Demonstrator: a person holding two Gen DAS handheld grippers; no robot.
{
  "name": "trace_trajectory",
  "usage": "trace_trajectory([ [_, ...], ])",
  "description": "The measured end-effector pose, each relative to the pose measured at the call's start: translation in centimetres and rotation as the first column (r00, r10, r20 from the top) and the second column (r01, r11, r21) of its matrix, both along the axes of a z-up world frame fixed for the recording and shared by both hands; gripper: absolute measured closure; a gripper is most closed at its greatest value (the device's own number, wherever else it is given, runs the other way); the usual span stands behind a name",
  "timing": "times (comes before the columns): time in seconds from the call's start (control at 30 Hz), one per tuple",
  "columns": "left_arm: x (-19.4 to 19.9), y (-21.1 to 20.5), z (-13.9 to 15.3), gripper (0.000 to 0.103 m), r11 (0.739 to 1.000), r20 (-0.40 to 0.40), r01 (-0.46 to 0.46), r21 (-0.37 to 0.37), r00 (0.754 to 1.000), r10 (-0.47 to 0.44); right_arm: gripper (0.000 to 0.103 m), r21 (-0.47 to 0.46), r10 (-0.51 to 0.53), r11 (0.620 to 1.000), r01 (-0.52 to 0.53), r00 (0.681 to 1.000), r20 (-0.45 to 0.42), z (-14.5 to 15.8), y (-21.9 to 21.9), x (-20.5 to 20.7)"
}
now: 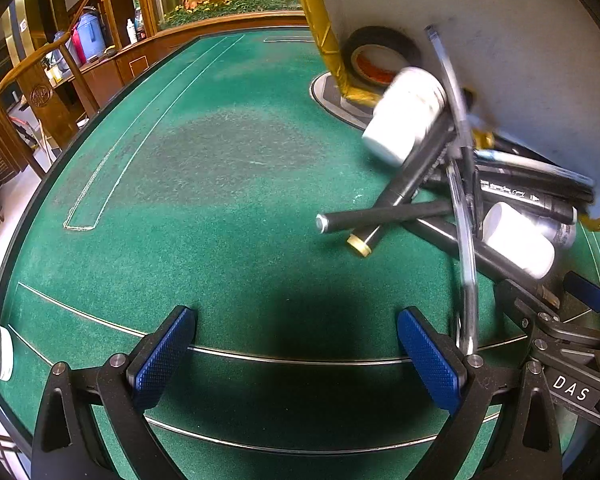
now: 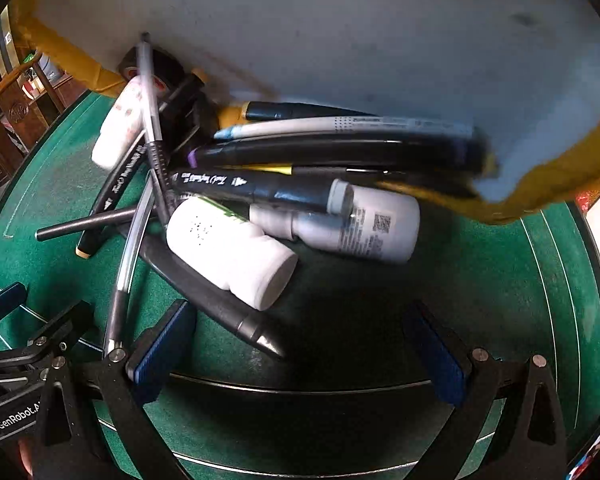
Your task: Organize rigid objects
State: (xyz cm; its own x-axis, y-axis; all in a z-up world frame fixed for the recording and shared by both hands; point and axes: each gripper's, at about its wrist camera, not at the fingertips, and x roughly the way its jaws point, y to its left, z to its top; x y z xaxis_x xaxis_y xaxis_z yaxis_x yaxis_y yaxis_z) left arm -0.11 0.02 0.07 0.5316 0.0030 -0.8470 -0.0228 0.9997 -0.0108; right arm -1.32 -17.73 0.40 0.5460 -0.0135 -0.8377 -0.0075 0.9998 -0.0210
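Spilling from beneath a tilted white container (image 2: 340, 40) edged with yellow tape, a heap of pens, markers and bottles is seen lying on the green felt desk (image 1: 220, 160). The container is raised above the heap, its yellow-taped corner (image 1: 324, 32) reaching down to the desk beside a black tape roll (image 1: 384, 46).

Against the heap, a white bottle (image 2: 228, 248) is laid on its side at the near edge, with a second white bottle (image 2: 364, 228) bearing a printed code just behind it. A third white bottle (image 1: 404, 116) is seen at the far side of the heap, close to the tape roll; it looks blurred. Black markers (image 2: 260, 188) are crossed over one another in the middle of the heap, and a thick dark pen (image 2: 220, 304) juts out from under the near bottle. A clear-barrelled pen (image 1: 464, 240) is stretched across the heap. A slim black rod (image 1: 384, 216) sticks out from the heap over the open felt.

The left hand-held gripper (image 1: 296, 356) is held released, its blue pads spread apart over bare felt beside the heap. The right hand-held gripper (image 2: 300, 356) is likewise released, spread wide just before the heap with the dark pen's tip between its fingers (image 2: 164, 348), and nothing is grasped.
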Motion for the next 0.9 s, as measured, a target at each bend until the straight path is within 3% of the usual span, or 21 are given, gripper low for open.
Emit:
trace_trajectory([
  [0.9, 0.05, 0.09, -0.12, 0.001, 1.000, 0.001, -0.005, 0.000, 1.000, 0.005, 0.000, -0.002, 0.000, 1.000, 0.000, 1.000, 0.001, 0.24, -0.24, -0.22],
])
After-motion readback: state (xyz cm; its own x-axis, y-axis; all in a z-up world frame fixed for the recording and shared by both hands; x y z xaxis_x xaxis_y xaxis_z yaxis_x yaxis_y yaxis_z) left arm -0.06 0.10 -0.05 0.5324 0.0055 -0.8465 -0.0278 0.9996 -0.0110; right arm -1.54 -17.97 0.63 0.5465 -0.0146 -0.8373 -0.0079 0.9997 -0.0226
